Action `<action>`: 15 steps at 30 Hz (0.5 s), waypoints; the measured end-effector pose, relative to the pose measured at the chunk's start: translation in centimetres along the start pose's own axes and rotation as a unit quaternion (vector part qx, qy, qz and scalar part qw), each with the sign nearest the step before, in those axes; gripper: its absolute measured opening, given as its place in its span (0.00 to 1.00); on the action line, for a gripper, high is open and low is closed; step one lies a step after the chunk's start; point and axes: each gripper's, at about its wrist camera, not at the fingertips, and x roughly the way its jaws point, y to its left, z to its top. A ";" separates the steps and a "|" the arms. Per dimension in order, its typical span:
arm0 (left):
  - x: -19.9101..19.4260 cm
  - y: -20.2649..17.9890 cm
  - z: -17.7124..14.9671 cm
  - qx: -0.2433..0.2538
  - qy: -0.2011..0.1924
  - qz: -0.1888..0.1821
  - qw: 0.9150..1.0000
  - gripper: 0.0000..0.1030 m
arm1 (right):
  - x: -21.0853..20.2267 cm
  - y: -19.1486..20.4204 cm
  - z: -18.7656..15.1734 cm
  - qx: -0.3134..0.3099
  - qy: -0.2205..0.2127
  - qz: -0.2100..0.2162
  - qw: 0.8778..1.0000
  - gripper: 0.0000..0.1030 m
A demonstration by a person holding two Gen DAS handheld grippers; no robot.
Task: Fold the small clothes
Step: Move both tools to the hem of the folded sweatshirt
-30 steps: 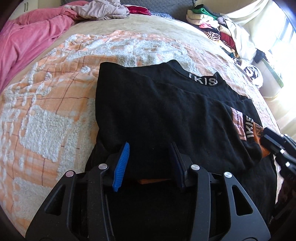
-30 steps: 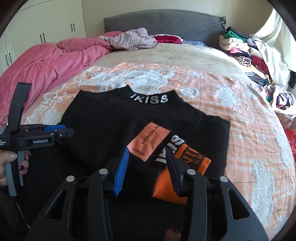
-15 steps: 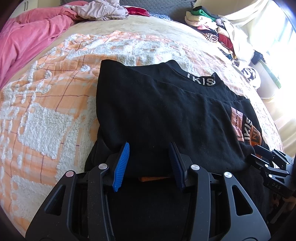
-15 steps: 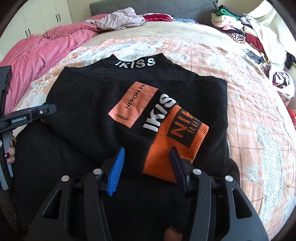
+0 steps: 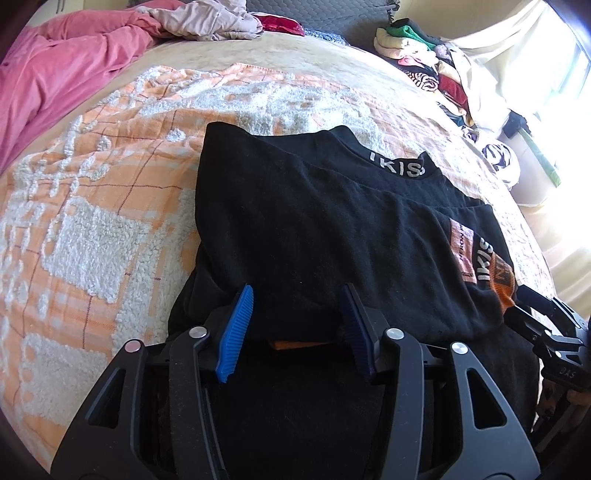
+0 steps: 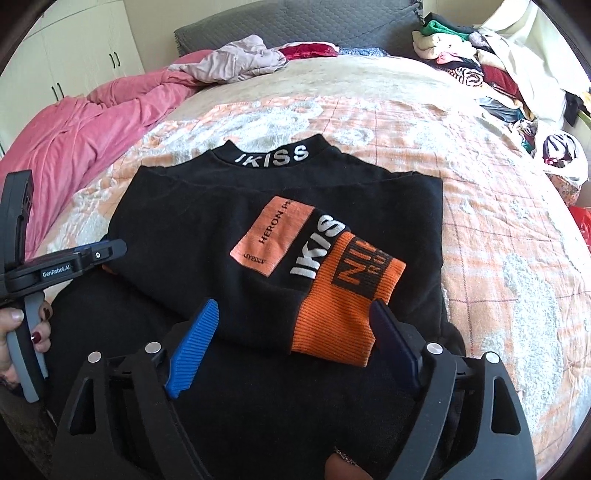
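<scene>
On the near edge of the orange-and-white fleece blanket (image 6: 498, 258), the right gripper (image 6: 291, 336) and left gripper (image 5: 295, 325) are both standing released, their jaws having just been opening around the folded black knit sweater (image 6: 192, 229), so its orange ribbed cuff (image 6: 343, 314) is risking springing open if a withdrawing pad is snagging it.

You see a matt black knit sweater (image 6: 192, 236), its ribbed orange cuff (image 6: 336, 325), on a fluffy blanket (image 6: 509, 280).

We see a bed (image 6: 498, 258) under an orange-and-white blanket (image 5: 92, 229), grey headboard (image 6: 332, 29) at top. Cream wardrobe doors (image 6: 85, 55) upper left; bright window light (image 5: 569, 122) at right.
</scene>
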 end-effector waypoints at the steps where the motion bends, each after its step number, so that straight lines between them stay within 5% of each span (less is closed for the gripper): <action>1: -0.2 -0.1 0.0 0.000 -0.001 -0.002 1.000 0.48 | -0.1 0.0 0.1 0.001 -0.002 0.000 1.000 0.81; 7: -1.6 -1.0 -0.2 0.004 -0.009 -0.013 1.000 0.67 | -0.8 0.0 0.3 0.002 -0.012 -0.007 1.000 0.86; 11: -2.4 -0.9 -0.1 -0.011 -0.015 -0.019 1.000 0.68 | -1.0 -0.1 0.4 0.005 -0.017 -0.009 1.000 0.89; 13: -2.8 -0.9 -0.1 -0.012 -0.018 -0.020 1.000 0.85 | -1.1 -0.2 0.5 0.006 -0.019 -0.009 1.000 0.90; 15: -3.3 -1.1 -0.2 -0.009 -0.025 -0.018 0.999 0.85 | -1.2 -0.2 0.5 0.005 -0.020 -0.009 1.000 0.90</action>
